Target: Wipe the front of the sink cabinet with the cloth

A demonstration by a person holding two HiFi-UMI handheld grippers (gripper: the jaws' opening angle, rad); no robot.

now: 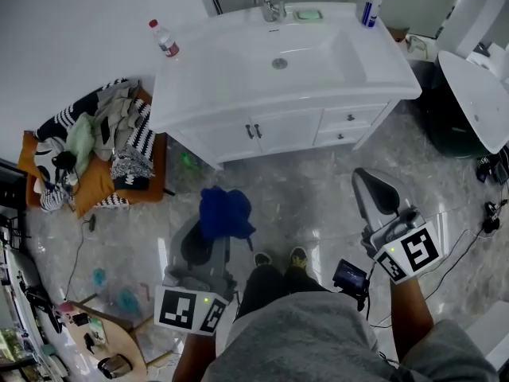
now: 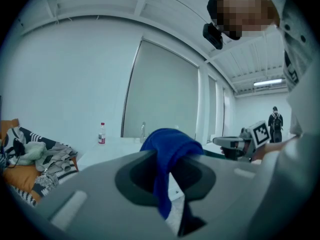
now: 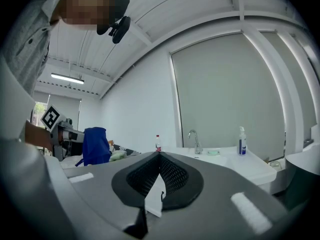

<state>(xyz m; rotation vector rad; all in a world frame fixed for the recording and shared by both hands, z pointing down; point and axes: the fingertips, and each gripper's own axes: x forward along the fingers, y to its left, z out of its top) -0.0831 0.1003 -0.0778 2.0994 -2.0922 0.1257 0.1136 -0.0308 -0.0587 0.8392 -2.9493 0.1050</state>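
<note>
approach step: the left gripper (image 1: 216, 243) pinches the blue cloth (image 1: 225, 212) in its jaws at six o'clock of the sink cabinet (image 1: 278, 131), well short of its front, the right gripper (image 1: 374, 191) has its jaws together and empty, and next, i reckon, the cloth goes toward twelve o'clock onto that front.
</note>
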